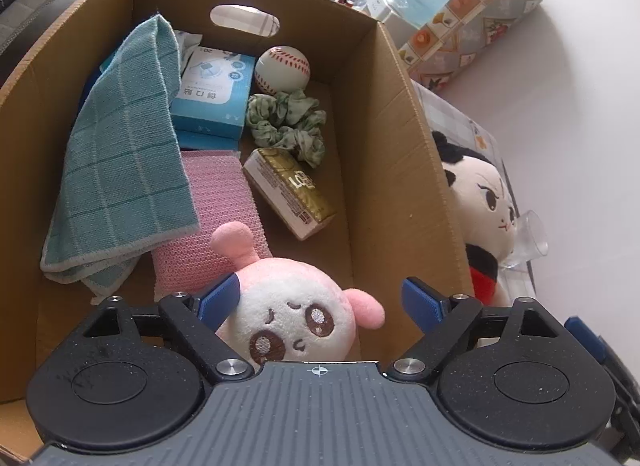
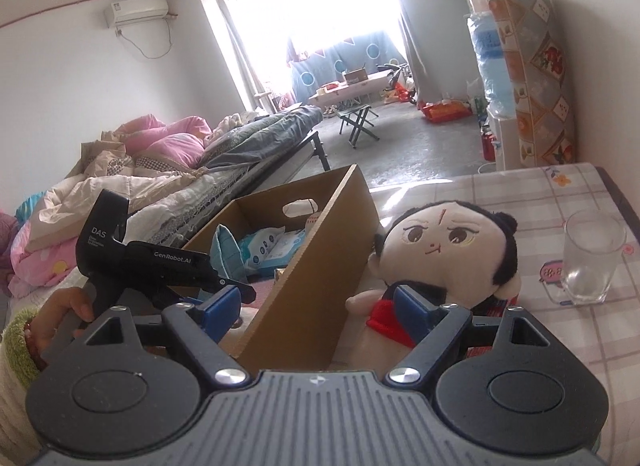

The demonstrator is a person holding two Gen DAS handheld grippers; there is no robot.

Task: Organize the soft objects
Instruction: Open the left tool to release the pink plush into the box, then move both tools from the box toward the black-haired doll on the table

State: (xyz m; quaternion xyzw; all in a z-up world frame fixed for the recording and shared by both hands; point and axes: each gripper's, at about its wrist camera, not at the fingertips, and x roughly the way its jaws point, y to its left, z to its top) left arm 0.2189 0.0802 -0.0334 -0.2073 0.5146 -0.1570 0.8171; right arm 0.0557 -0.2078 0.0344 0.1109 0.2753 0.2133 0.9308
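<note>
The left tongs (image 1: pixel 320 302) hang spread over the cardboard box (image 1: pixel 400 145), the pink plush (image 1: pixel 288 314) loose between the blue pads at the box's near end. The right tongs (image 2: pixel 316 306) gape too, empty, with the black-haired doll (image 2: pixel 440 250) just beyond, leaning upright against the box's right wall on the checked surface (image 2: pixel 580 346). The right hand looks nearer the doll. The other tool reads "GenRobot.AI" and "DAS".

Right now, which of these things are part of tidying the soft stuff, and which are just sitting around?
Part of the job: cardboard box, pink plush, doll, teal cloth, green scrunchie, left gripper, right gripper.

Just lying about: glass, bedding, folding stool.
</note>
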